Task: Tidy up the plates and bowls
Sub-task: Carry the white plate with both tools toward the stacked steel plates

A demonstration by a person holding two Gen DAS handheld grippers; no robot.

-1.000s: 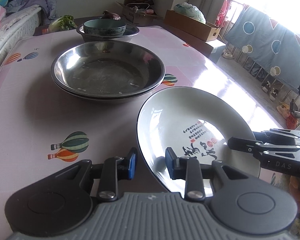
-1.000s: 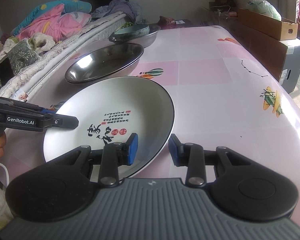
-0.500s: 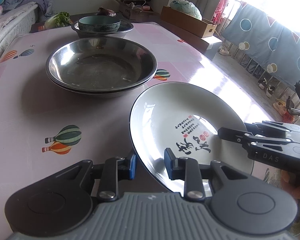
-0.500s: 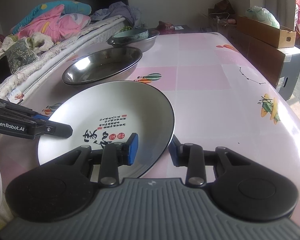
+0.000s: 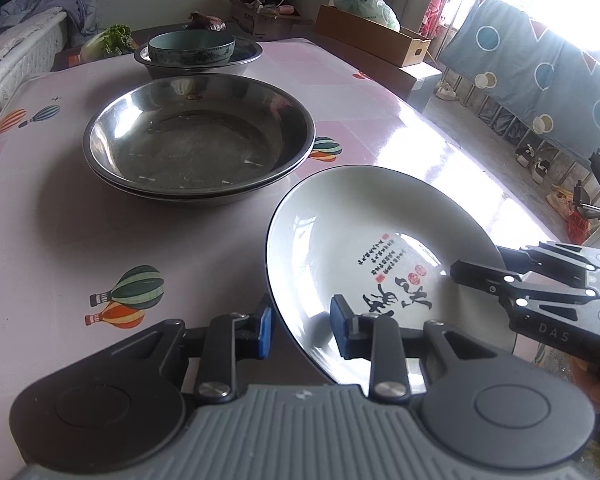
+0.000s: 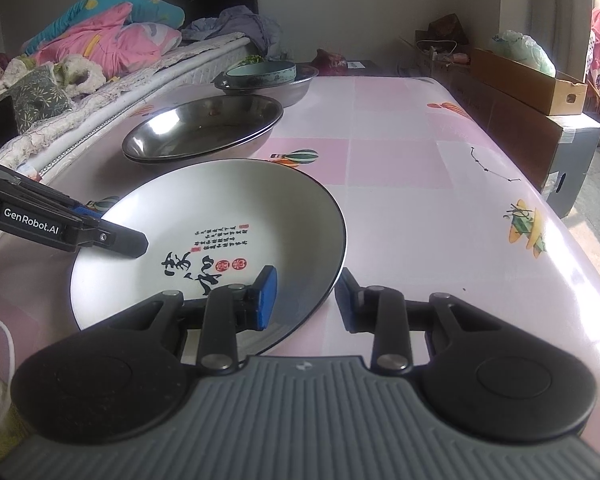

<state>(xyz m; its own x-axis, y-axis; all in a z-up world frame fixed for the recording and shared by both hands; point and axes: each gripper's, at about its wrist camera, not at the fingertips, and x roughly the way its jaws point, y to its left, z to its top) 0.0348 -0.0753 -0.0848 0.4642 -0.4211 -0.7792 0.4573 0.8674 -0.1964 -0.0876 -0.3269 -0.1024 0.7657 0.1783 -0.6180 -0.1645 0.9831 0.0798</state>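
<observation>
While both tools straddle opposite rims of the white calligraphy plate [image 5: 364,236], the left tool [image 5: 302,330] and right tool [image 6: 306,298] stand narrowly parted above the pink balloon-print counter [image 6: 440,184] beside a bed [image 6: 100,76].

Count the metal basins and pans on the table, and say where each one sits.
3 visible: two shallow steel pans nested at mid-table, the lower pan showing only its rim, and a deeper steel basin at the far end holding a green bowl. More could be nested unseen.

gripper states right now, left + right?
Left gripper: straddles the near rim of the white plate; whether it is clamped cannot be told.
Right gripper: straddles the plate's opposite rim; clamp also cannot be told.
</observation>
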